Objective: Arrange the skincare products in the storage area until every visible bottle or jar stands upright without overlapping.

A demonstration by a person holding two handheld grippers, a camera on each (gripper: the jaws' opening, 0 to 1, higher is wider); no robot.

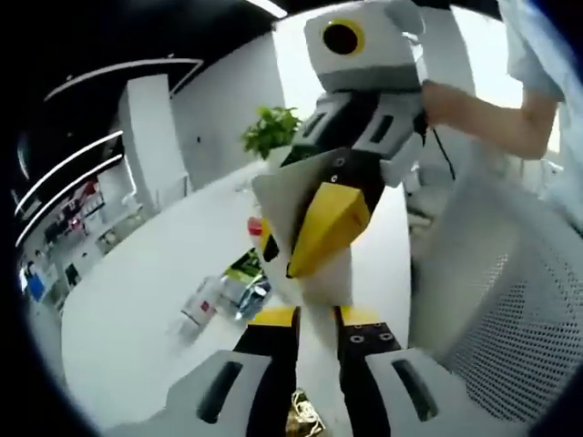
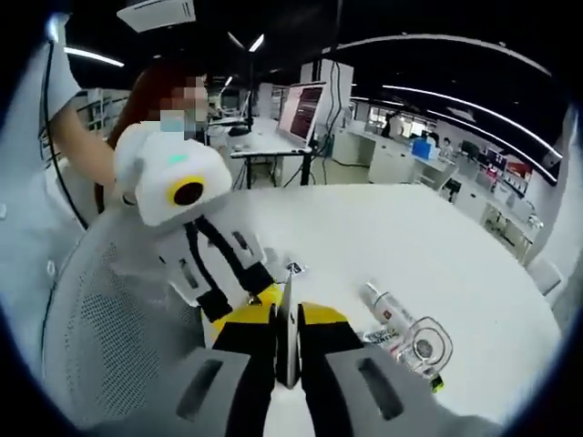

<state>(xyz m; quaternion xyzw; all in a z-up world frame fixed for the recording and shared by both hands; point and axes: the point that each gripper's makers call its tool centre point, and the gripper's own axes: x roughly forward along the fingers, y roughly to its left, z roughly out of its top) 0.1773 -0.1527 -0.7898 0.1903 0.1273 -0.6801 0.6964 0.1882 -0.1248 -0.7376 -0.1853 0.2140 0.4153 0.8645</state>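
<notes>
A thin, flat white-grey pack [image 1: 284, 202] hangs above the table between both grippers. In the right gripper view it stands edge-on [image 2: 289, 341], and my right gripper [image 2: 288, 320] is shut on its faces. That same gripper reaches in from the top right of the left gripper view, one yellow pad [image 1: 330, 228] pressed on the pack. My left gripper [image 1: 317, 317] sits at the pack's lower end, jaws close against its white lower part. On the white table [image 1: 137, 319] lie a white bottle with a red label [image 1: 202, 305] [image 2: 386, 310] and a clear round jar [image 2: 424, 346].
A white perforated wall [image 1: 510, 300] [image 2: 100, 328] stands close beside the grippers. More small items lie in the pile: a green-and-black packet [image 1: 242, 267] and a red one [image 1: 255, 226]. A person's arm [image 1: 483, 114] holds the right gripper. A potted plant [image 1: 271, 130] stands farther back.
</notes>
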